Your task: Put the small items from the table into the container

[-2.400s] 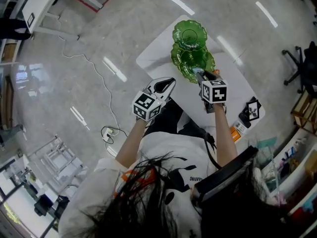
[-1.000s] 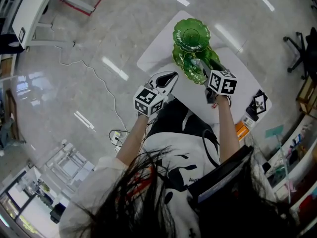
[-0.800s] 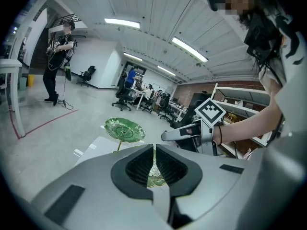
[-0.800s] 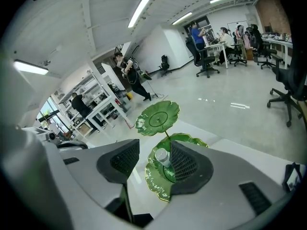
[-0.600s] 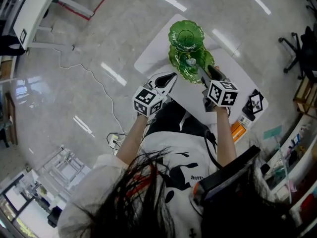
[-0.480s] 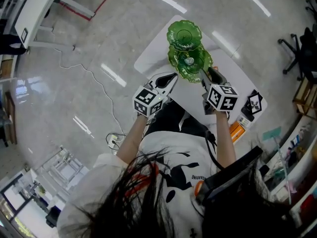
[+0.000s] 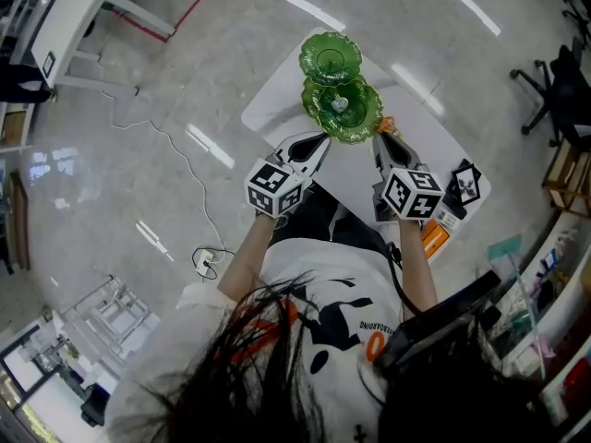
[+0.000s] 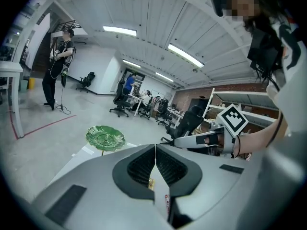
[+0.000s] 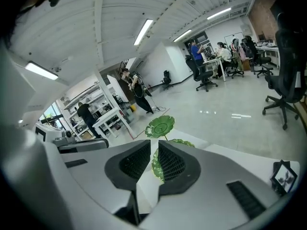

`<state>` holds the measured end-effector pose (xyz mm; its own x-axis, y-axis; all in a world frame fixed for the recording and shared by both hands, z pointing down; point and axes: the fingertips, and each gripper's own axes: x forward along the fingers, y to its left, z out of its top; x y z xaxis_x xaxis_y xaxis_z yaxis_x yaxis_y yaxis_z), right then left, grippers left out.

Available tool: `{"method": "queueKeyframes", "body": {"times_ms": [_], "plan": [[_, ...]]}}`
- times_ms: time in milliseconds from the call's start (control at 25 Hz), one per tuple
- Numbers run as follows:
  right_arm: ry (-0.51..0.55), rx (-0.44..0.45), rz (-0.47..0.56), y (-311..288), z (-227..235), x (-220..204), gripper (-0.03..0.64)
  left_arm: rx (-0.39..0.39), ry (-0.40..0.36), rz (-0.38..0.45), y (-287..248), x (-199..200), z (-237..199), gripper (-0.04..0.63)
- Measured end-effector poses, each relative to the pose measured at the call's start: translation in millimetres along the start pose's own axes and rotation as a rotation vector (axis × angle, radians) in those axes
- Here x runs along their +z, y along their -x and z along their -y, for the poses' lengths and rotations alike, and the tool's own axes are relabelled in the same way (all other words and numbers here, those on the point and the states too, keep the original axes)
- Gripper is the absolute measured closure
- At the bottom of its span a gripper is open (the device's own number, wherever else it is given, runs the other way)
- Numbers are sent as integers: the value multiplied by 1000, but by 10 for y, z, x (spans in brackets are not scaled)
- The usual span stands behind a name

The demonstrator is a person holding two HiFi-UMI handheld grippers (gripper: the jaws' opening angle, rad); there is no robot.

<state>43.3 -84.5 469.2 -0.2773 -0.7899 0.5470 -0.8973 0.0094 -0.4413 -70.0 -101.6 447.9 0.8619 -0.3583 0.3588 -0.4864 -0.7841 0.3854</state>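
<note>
Nearest the camera, the person's two arms reach forward from a white printed shirt [image 7: 323,303], each hand carrying a claw with a black-and-white marker cube.

The left claw [image 7: 319,141] hangs over the near edge of the white bench [image 7: 277,100]. Its jaws are pressed together along their length with nothing pinched between them [image 8: 155,148].

The right claw [image 7: 380,138] is held over the bench just short of the dish. Its jaws are closing, with only a narrow slit between the pads [image 9: 152,150]. Nothing sits in that slit, and the green of the dish shows through it.

A small orange piece [image 7: 384,124] lies on the bench just beside the dish's rim, close to the right claw's tip.

Beyond the claws stands the container, a green two-tier dish [image 7: 343,111] with leaf-shaped plates [image 8: 105,138]. The smaller upper plate [image 9: 160,126] is raised on a stem at the far side. A small pale piece [image 7: 340,104] rests in the middle of the lower plate; what it is cannot be told.

At the bench's right corner sit a black card with a marker [image 7: 464,183] and an orange box [image 7: 431,238].

Farther off, a cable [image 7: 166,127] trails over the shiny grey floor, and an office chair [image 7: 545,90] stands at the right.
</note>
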Motion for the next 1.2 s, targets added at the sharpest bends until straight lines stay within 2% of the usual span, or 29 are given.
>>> {"method": "queueKeyframes", "body": {"times_ms": [280,640,840,1200], "plan": [[10,37,7,340,30,-95,561,15,-14,15,-22,-13,405,586],[12,47,-21,618,102,-312,561,34,-36,-2,1,-127,674,588],[7,48,-26,705,223,-391,561,29,-10,17,-42,-176,799,588],[-14,41,-47,778,318,-515,561,12,-22,-30,-86,-337,933,588]]}}
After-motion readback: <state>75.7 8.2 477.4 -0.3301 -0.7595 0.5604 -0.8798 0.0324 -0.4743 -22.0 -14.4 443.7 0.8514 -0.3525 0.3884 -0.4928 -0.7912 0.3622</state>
